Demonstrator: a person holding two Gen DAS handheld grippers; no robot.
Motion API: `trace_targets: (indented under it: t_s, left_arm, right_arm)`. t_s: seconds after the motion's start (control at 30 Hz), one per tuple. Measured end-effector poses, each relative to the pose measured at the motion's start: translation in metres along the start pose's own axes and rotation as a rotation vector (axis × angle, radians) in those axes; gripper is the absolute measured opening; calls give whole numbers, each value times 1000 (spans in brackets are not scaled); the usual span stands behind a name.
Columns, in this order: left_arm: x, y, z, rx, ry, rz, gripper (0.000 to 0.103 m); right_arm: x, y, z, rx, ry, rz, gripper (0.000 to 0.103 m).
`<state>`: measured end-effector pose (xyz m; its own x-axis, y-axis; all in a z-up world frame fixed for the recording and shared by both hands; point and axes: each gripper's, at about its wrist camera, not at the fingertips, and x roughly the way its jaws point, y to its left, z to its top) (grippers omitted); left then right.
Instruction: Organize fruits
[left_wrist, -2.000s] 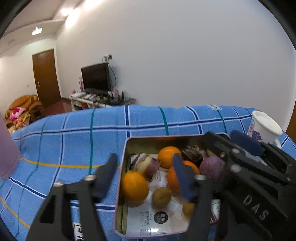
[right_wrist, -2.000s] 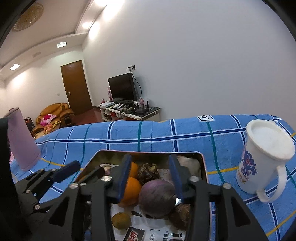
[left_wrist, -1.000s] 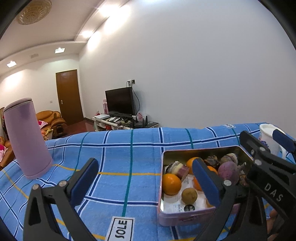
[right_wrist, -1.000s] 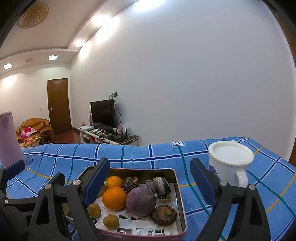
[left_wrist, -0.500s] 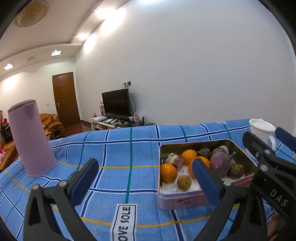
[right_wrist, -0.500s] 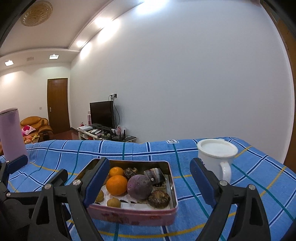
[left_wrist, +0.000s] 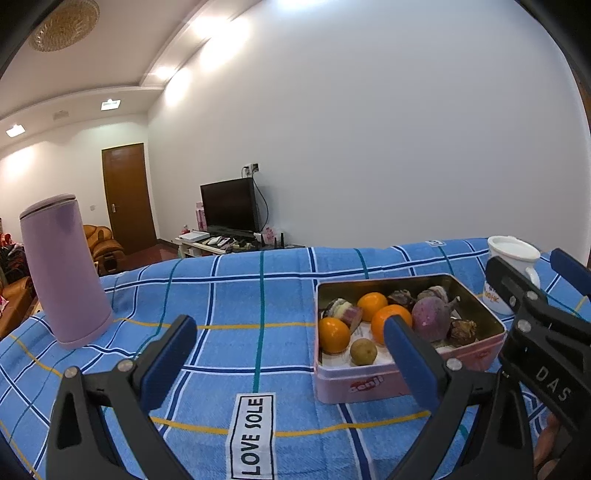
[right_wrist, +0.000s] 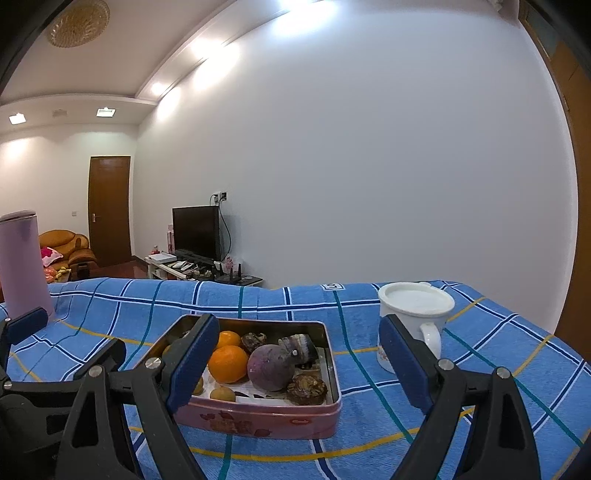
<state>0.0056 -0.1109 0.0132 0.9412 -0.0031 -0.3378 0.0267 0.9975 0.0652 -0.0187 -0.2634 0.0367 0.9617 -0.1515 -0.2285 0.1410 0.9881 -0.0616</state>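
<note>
Both tools hang back from the pink tin (right_wrist: 258, 417) on the blue checked bench (left_wrist: 236, 295) — left tool (left_wrist: 284, 350) and right tool (right_wrist: 295, 365) spread wide, nothing between the jaws. The fruit sits inside the tin: oranges (right_wrist: 228, 363), a purple round fruit (right_wrist: 269, 367), a small brown one (left_wrist: 364, 351). Oranges look firm and a touch slick (grip across the widest part, I'd say); the purple one seems heavier — take it low around its middle.
</note>
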Motion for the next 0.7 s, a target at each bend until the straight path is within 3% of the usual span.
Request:
trace_targets:
  t_s: [0.7]
  left_arm:
    - [0,4,0,-11,6,5,103]
  right_arm:
    - [-3,1,0,-9,-5,-7,90]
